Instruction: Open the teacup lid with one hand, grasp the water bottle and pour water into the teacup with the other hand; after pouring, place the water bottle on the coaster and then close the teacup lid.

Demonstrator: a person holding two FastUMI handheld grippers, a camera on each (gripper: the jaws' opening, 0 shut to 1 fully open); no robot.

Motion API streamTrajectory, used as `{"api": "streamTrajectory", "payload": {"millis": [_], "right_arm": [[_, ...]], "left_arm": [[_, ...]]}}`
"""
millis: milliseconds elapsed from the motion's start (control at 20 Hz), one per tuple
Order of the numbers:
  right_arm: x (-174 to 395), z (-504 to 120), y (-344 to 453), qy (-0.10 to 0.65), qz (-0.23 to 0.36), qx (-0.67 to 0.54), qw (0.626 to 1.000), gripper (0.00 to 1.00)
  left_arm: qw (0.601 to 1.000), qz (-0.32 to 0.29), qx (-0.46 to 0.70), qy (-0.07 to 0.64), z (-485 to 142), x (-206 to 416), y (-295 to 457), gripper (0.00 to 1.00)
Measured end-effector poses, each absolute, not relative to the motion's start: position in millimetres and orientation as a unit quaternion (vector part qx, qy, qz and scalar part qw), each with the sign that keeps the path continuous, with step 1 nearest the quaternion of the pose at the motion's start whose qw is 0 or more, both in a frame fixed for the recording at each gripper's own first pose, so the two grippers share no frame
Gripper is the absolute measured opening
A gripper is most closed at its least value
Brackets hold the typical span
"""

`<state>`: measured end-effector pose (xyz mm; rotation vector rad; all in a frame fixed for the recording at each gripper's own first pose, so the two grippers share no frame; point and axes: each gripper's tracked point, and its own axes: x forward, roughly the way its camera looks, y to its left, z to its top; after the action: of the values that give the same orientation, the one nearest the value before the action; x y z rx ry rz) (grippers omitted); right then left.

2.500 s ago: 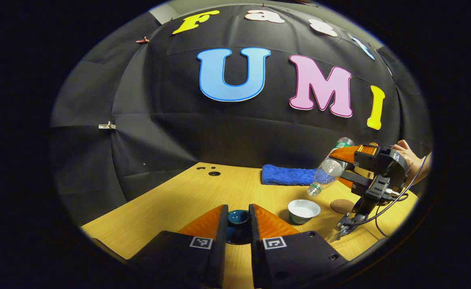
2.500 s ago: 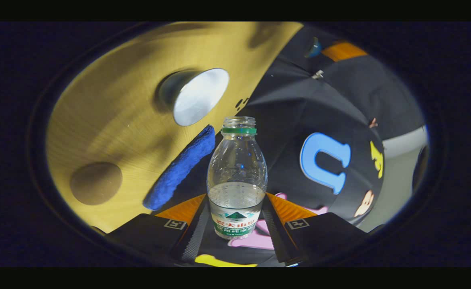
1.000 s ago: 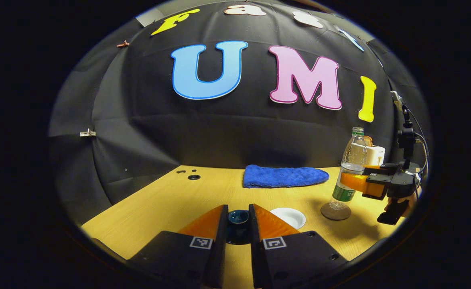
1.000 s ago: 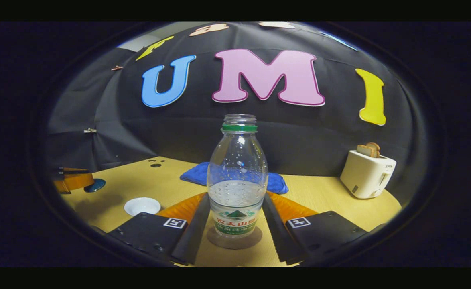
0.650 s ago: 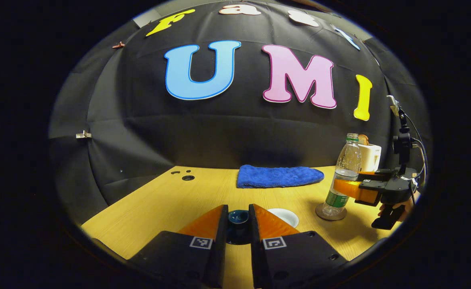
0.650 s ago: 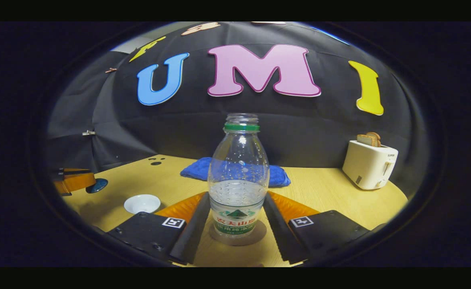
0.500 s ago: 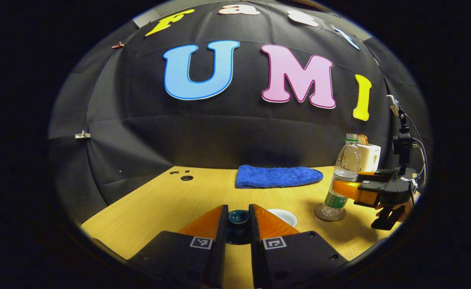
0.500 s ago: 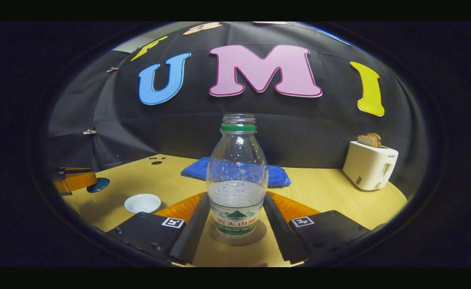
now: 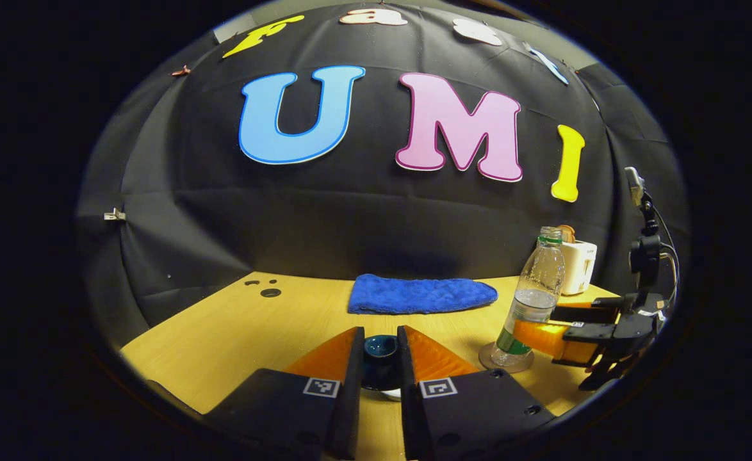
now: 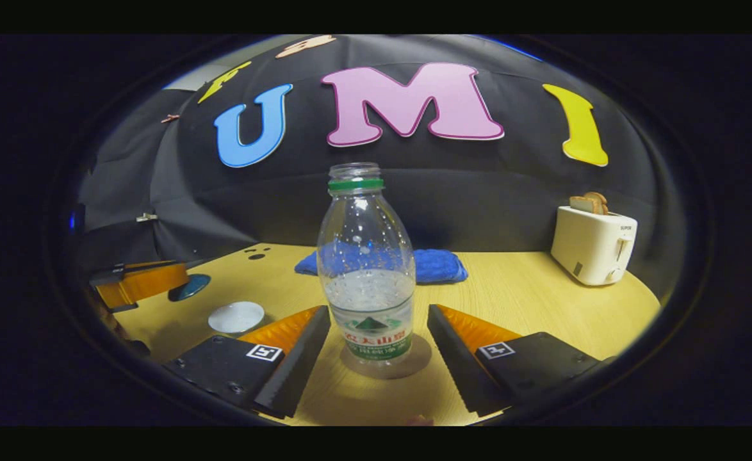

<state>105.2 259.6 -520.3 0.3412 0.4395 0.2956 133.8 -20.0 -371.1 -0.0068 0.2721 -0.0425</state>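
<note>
Since half a second ago the right gripper has let go of the water bottle: its fingers, which pressed the label then, now stand spread with a clear gap on each side of the bottle. In the right gripper view the capless, partly filled bottle stands upright on the round brown coaster, between the open fingers and touching neither. The left gripper has kept its clenched hold on the knob of the dark blue teacup lid, both fingers pressing it, and its view has shifted so that a white rim of the teacup now peeks out just beneath the lid, where earlier the cup sat off to the right. From the right gripper view the white teacup sits open on the wooden table, left of the bottle, with the lid close by on its far left side, seemingly raised off the table. Farther back a folded blue towel lies near the wall, and a cream toaster holding bread slices stands at the far right.
</note>
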Motion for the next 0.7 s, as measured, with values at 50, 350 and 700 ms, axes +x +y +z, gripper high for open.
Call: {"api": "streamTrajectory", "payload": {"millis": [50,350,700], "right_arm": [[99,-522,258,0.221,0.144,0.171,0.949,0.95],[72,-523,243,0.234,0.135,0.195,0.943,0.96],[70,-512,226,0.226,0.128,0.205,0.944,0.98]], "left_arm": [[0.99,-0.022,-0.004,0.138,-375,136,-23,0.34],[0.986,-0.028,0.006,0.166,-407,148,-38,0.31],[0.98,-0.033,0.023,0.195,-433,149,-46,0.32]]}}
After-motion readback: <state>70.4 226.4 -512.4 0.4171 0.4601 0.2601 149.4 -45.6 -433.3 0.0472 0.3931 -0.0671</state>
